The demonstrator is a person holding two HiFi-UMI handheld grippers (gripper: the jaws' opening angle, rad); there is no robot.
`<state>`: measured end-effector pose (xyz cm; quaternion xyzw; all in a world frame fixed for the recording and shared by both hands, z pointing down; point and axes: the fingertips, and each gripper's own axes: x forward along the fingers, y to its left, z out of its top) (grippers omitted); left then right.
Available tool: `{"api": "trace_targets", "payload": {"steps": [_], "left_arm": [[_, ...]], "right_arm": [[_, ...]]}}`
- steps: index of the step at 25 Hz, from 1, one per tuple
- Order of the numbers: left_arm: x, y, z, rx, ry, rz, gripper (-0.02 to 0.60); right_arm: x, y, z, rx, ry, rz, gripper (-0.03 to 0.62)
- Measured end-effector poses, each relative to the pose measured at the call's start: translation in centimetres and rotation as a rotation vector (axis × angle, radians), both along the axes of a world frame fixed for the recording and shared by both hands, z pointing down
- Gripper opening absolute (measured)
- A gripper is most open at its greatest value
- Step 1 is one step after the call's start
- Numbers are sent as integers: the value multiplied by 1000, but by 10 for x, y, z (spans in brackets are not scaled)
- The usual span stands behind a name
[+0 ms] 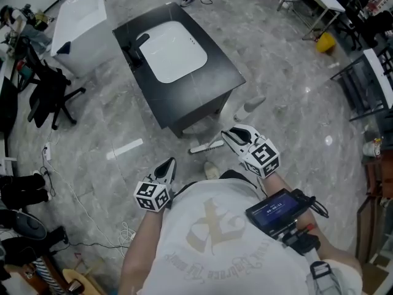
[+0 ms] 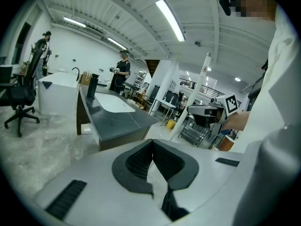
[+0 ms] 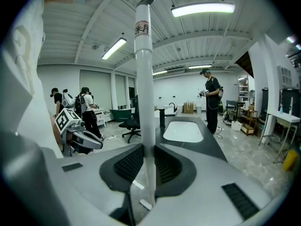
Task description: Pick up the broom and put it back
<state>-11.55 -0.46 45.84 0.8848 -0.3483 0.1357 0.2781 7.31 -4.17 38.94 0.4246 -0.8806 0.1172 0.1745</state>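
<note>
Looking down from the head camera, I see grey marble floor filling most of the view. A dark counter with a white sink basin stands at 12 o'clock, and a black office chair sits well apart at 9 o'clock.

The broom is off the floor. In the right gripper view its white handle runs straight up from the jaws toward 12 o'clock, with a paper label near a grey cap at the top. In the left gripper view the same handle leans across at 2 o'clock.

My right hand-held gripper is clamped on that handle, with a ribbed pad pressed against each side. In the head view that arm reaches forward from the body at 4 o'clock, the wrist roughly straight and the marker cube facing up. The nose is aimed at the counter and tipped slightly down.

My left hand-held gripper sits lower and closer to the torso at 7 o'clock. It also points toward the counter and is angled a little downward. Its jaws are pressed together with nothing between them.
</note>
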Motion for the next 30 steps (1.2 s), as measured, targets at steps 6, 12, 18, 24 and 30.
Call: {"api": "trace_targets", "payload": {"steps": [6, 12, 18, 24, 30], "left_arm": [[-13, 10, 1, -11, 19, -21, 12], [-30, 26, 0, 5, 35, -39, 12], [-51, 51, 2, -7, 44, -45, 12], [-71, 70, 12, -21, 45, -48, 12], [-72, 71, 13, -26, 30, -46, 12]], "right_arm": [[-4, 9, -3, 5, 16, 40, 87], [1, 15, -9, 12, 32, 89, 86], [7, 28, -13, 12, 77, 128, 87], [6, 36, -8, 18, 132, 143, 87], [16, 38, -3, 17, 174, 128, 87]]}}
